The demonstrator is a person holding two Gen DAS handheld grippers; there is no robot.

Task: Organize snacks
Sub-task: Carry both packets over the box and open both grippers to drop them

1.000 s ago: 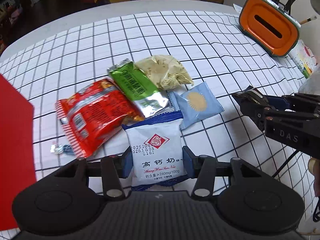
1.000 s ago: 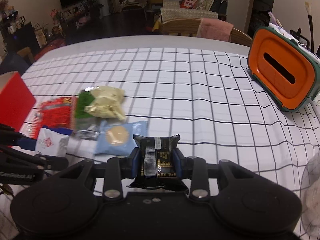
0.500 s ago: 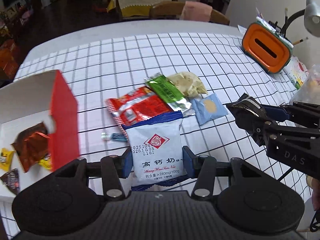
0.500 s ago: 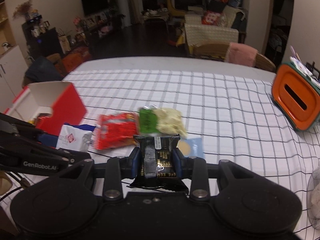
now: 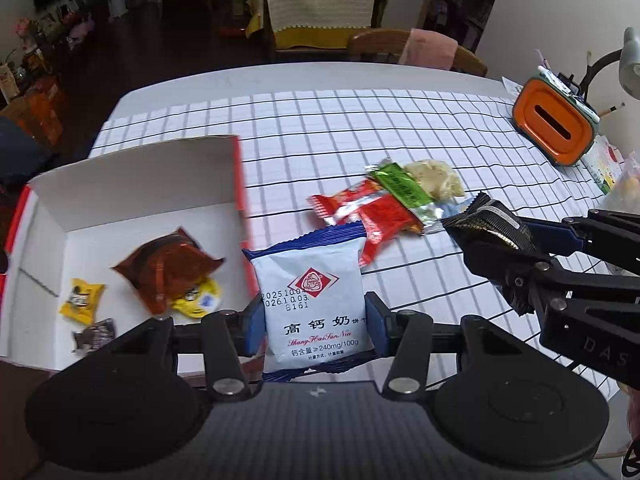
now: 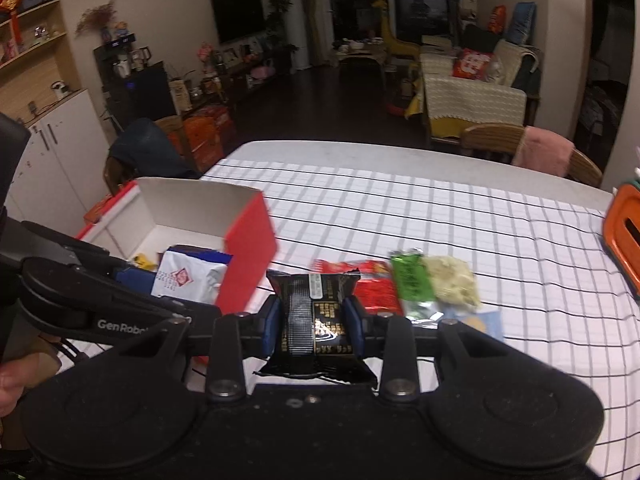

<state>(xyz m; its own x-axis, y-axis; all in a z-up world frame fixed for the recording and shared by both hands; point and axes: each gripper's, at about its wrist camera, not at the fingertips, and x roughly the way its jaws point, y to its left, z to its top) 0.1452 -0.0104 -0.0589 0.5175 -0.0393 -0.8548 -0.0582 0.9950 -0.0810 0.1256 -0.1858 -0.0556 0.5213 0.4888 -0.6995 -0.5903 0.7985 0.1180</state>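
Observation:
My left gripper [image 5: 314, 326] is shut on a white and blue biscuit packet [image 5: 310, 300], held in the air by the right wall of the red and white box [image 5: 132, 196]. My right gripper [image 6: 314, 320] is shut on a black snack packet [image 6: 316, 320]; it also shows at the right of the left wrist view, the black packet [image 5: 490, 226] sticking out of its jaws. The box holds a brown-red packet [image 5: 166, 272], yellow candies [image 5: 82, 300] and a small dark candy. On the checked cloth lie a red packet [image 5: 372, 216], a green packet [image 5: 402, 188] and a beige packet [image 5: 434, 178].
An orange and green container [image 5: 554, 128] stands at the table's far right, with a lamp behind it. A light blue packet [image 6: 482, 320] lies beside the green one. Wooden chairs with a pink cloth [image 5: 428, 46] stand beyond the far edge. A hand [image 6: 10, 380] shows at the lower left.
Both grippers have risen and swung left with their packets still held. The red box has come into view, and the pile of packets now lies farther off to the right.

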